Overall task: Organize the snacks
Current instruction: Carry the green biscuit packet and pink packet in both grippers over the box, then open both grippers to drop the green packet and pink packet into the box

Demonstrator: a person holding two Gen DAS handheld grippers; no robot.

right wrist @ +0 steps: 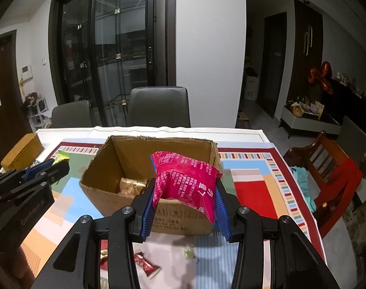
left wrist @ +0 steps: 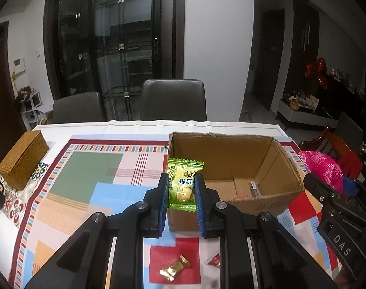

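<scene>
Green packet upright between left gripper pads, clamped, at box near-left corner. Pink bag pinched in right gripper, above box front wall. Inside box: gold packet. On cloth below: gold sweet, red sweet

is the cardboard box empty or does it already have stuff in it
Not empty. The cardboard box is open-topped, and a gold packet lies on its floor in the right wrist view; a small clear item shows in the left view.
</scene>
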